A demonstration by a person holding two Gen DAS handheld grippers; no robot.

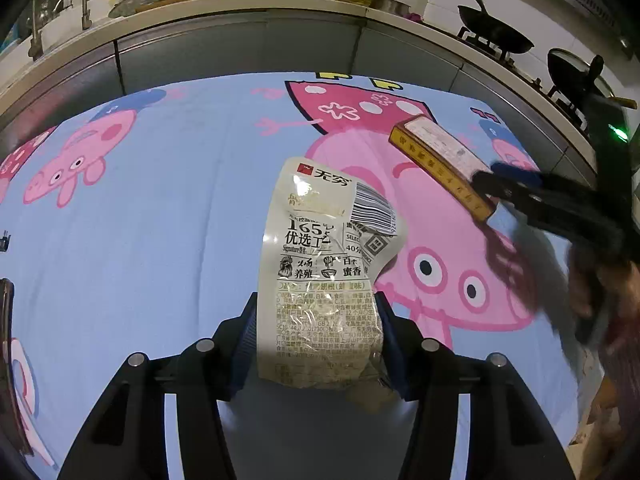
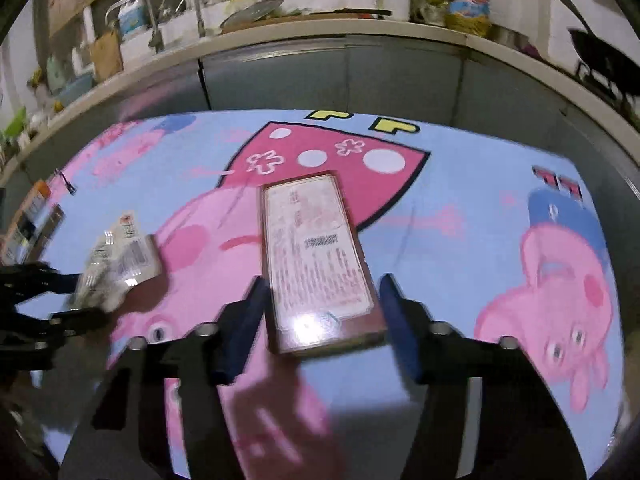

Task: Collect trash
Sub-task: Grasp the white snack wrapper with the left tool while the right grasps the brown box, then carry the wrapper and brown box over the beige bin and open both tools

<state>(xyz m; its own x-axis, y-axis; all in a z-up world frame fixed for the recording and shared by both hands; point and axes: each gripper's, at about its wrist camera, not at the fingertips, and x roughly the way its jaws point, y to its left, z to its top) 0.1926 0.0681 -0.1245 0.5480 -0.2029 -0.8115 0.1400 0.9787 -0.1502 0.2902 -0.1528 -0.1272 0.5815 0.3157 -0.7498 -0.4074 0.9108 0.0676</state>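
A white printed snack wrapper (image 1: 320,248) stands up between the pads of my left gripper (image 1: 316,300), which is shut on its lower part. In the right wrist view the same wrapper (image 2: 120,256) shows blurred at the left, beside the left gripper (image 2: 60,296). A flat rectangular box (image 2: 312,248) with a pale label and a dark red rim lies lengthwise between the fingers of my right gripper (image 2: 323,284), and the pads close on its near end. From the left wrist view, the box (image 1: 436,152) shows a yellow side, with the right gripper (image 1: 496,188) on its right end.
The table wears a blue cloth (image 1: 160,220) printed with pink cartoon pigs. Behind it runs a kitchen counter with a faucet (image 1: 76,0), bottles and dark woks (image 1: 496,32) on a stove. An orange packet (image 2: 32,216) lies at the table's left edge. A hand (image 1: 592,292) holds the right gripper.
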